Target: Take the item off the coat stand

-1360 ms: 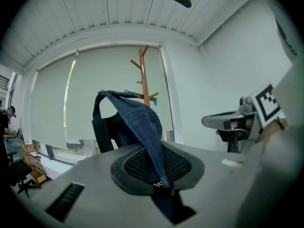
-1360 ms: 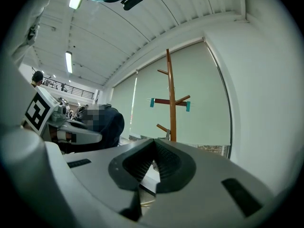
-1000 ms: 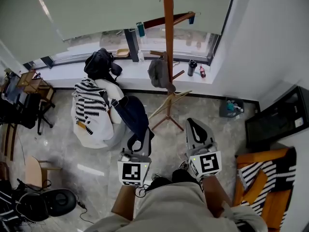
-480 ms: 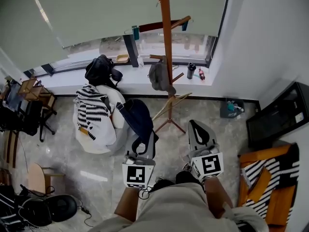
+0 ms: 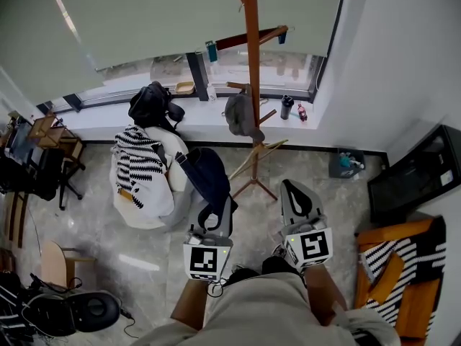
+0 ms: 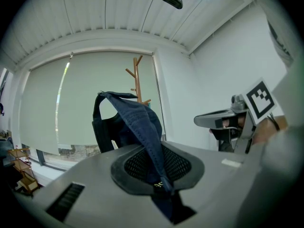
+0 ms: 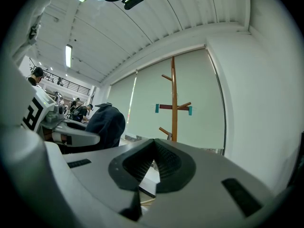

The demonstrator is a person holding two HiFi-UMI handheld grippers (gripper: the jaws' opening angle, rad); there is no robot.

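Note:
The wooden coat stand rises by the window, with a grey cap-like item hanging on a lower peg. My left gripper is shut on a dark blue denim item, which droops from its jaws in front of the stand. In the left gripper view the blue fabric runs pinched between the pads of the left gripper, with the stand behind it. My right gripper is level beside it, jaws together and empty. The right gripper view shows the right gripper pointing toward the stand.
A white seat with a striped cloth stands left of the stand, and a black backpack lies on the sill. Bottles stand on the sill. A bin, a dark cabinet and an orange chair are at right.
The head view has shifted slightly. Both grippers keep their places, and the blue item stays held in the left one.

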